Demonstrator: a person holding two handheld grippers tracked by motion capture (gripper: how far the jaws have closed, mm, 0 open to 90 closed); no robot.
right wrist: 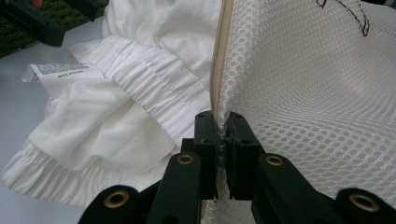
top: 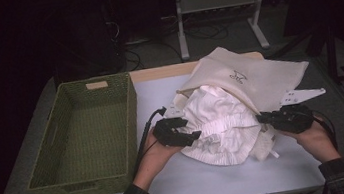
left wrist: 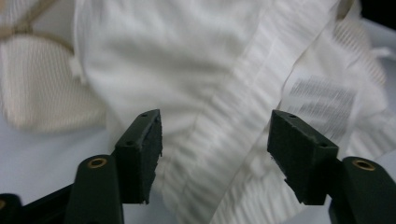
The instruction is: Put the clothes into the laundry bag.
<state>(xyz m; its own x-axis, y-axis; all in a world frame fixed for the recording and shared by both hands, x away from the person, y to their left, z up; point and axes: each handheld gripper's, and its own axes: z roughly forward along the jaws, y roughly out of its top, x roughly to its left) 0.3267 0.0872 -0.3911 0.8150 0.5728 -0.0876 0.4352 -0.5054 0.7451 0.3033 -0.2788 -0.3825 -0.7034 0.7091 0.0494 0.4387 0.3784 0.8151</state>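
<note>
White crumpled cotton garment [top: 221, 123] half out of beige mesh laundry bag [top: 258, 78], just right of green woven basket [top: 83, 129]. Right gripper [right wrist: 223, 135] clamped on bag's zipper edge. Left gripper [left wrist: 215, 140] jaws wide apart at ruffled elastic hem. Fabric light, floppy, probably bunches; grab thick hem.

a lab or test workspace set up for recorded handling work: a white-topped table [top: 172, 188] with a wooden far edge stands on a grey floor [top: 7, 164] in a dim room with black surroundings. behind it, loose cables [top: 202, 32] trail across the floor around the white metal legs of a workbench frame [top: 182, 20]. a person's hands work two camera-fitted tools, the left gripper [top: 191, 136] and right gripper [top: 262, 117], each with a trailing cable. household props sit staged on the tabletop: a green woven basket [top: 119, 172] and laundry items.
</note>
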